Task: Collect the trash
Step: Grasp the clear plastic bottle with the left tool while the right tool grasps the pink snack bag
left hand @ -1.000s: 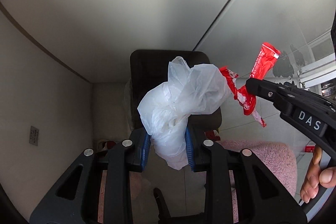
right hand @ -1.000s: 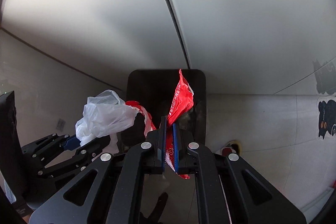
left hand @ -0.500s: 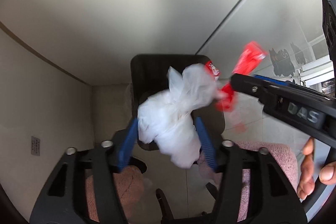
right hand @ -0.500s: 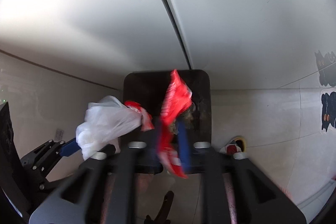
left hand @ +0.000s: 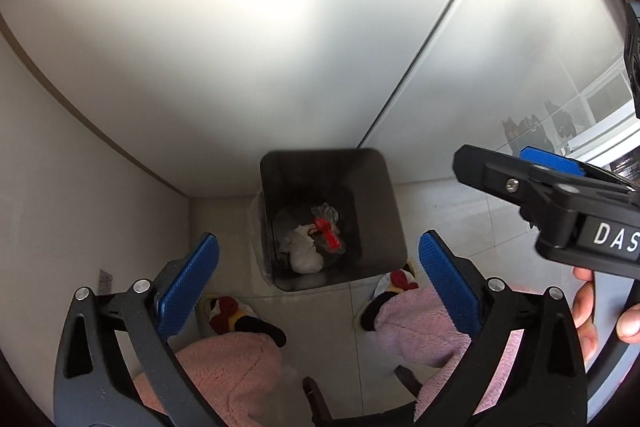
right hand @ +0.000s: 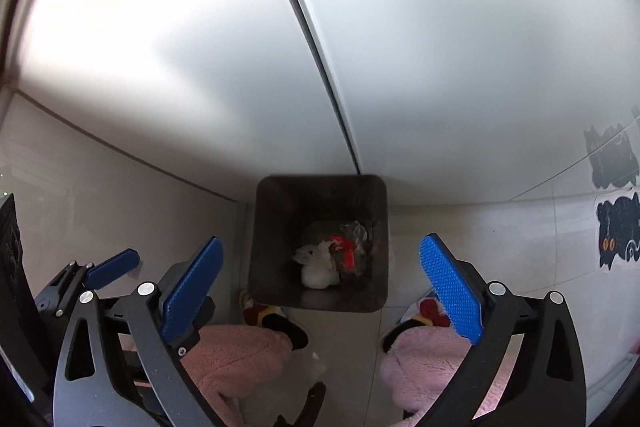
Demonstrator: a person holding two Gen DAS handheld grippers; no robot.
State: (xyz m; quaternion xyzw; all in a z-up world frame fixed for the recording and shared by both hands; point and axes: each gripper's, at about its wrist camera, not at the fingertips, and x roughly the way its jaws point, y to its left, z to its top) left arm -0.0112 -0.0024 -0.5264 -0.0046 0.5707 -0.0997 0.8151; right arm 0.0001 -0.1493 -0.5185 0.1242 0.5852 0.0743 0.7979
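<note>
A dark square trash bin (left hand: 376, 227) (right hand: 272, 259) stands on the floor against the wall, below both grippers. A crumpled white plastic bag (left hand: 305, 255) (right hand: 317, 269) and a red wrapper (left hand: 329, 231) (right hand: 347, 251) lie at its bottom. My left gripper (left hand: 318, 259) is open and empty above the bin; it also shows at the left of the right wrist view (right hand: 112, 267). My right gripper (right hand: 320, 265) is open and empty above the bin; it also shows at the right of the left wrist view (left hand: 520, 171).
The person's feet in pink fuzzy slippers (left hand: 224, 359) (right hand: 432, 367) stand just in front of the bin on the pale tiled floor. White walls meet behind the bin. Black cat stickers (right hand: 616, 227) are on the wall at right.
Both grippers opened. The white bag fell from the left gripper and the red wrapper from the right gripper into the bin.
</note>
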